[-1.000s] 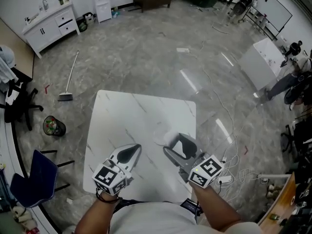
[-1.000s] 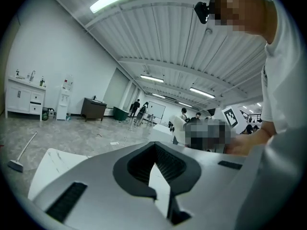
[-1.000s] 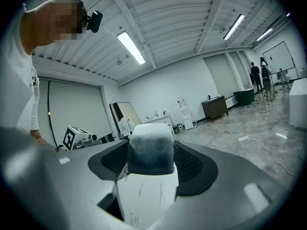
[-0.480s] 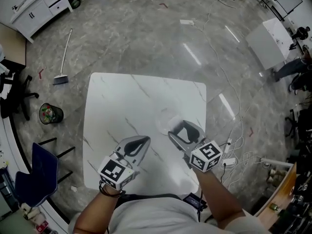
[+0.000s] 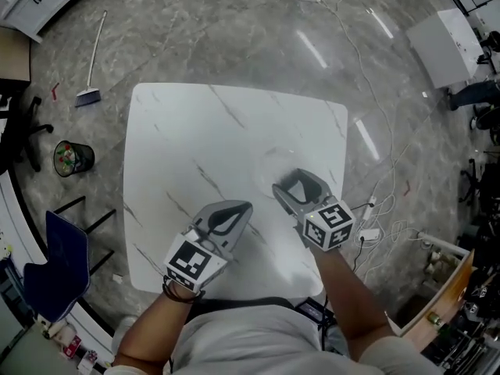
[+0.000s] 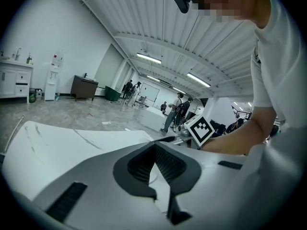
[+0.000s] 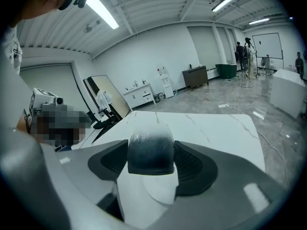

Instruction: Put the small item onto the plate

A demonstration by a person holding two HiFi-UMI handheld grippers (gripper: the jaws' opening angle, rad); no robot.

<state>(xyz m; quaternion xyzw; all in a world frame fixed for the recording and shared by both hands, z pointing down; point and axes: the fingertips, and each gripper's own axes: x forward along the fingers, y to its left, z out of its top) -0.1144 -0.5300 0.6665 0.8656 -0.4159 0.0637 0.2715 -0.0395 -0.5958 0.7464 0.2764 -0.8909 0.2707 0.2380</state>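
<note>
Right tongs (image 7: pixel 150 163) clamp a small dark item (image 7: pixel 150 147) over the bench (image 5: pixel 195 131); left tongs (image 6: pixel 154 153) pinched together, empty.

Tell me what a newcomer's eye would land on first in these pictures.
First comes the dark, rounded small item, clamped in the right tongs over the near right part of the white marble table. Next are the left tongs, shut on nothing, beside them over the table's near side.
</note>
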